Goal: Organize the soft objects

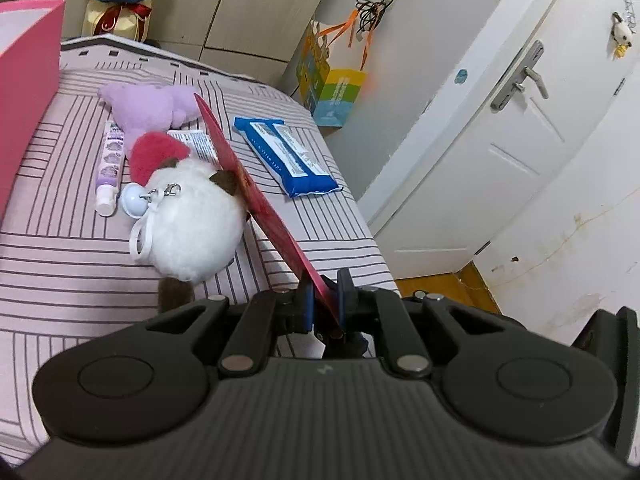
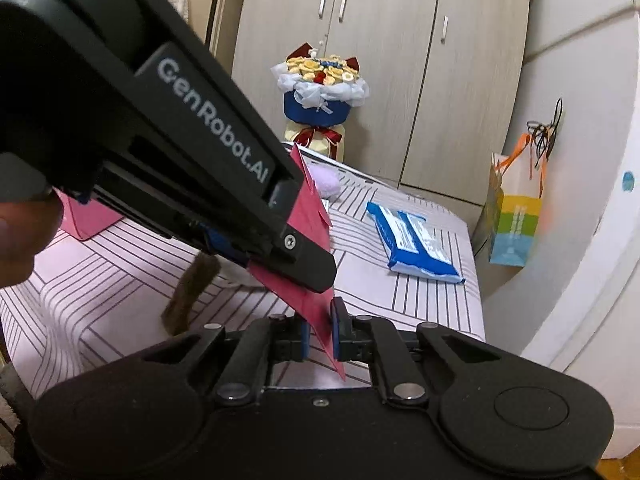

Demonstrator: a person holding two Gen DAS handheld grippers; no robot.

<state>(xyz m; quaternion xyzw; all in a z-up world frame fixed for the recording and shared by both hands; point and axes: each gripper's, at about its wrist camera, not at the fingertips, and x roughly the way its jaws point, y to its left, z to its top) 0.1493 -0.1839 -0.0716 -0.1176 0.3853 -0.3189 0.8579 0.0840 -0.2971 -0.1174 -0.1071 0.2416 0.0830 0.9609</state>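
My left gripper (image 1: pixel 324 300) is shut on the edge of a flat red envelope (image 1: pixel 256 200), held edge-on above the bed. My right gripper (image 2: pixel 320 332) is shut on the same red envelope (image 2: pixel 310 216) lower down; the left gripper's body (image 2: pixel 180 152) crosses that view just above it. On the bed lie a white plush with a red hat and brown tail (image 1: pixel 192 216), a purple plush (image 1: pixel 148 108), a purple-and-white tube (image 1: pixel 110 164) and a blue wipes pack (image 1: pixel 286 156), which also shows in the right wrist view (image 2: pixel 416 240).
A pink box (image 1: pixel 28 72) stands at the bed's left. A bouquet (image 2: pixel 320 92) stands behind the bed by the wardrobe (image 2: pixel 400 60). A colourful paper bag (image 2: pixel 514 224) hangs at the right wall. A white door (image 1: pixel 520 120) is to the right.
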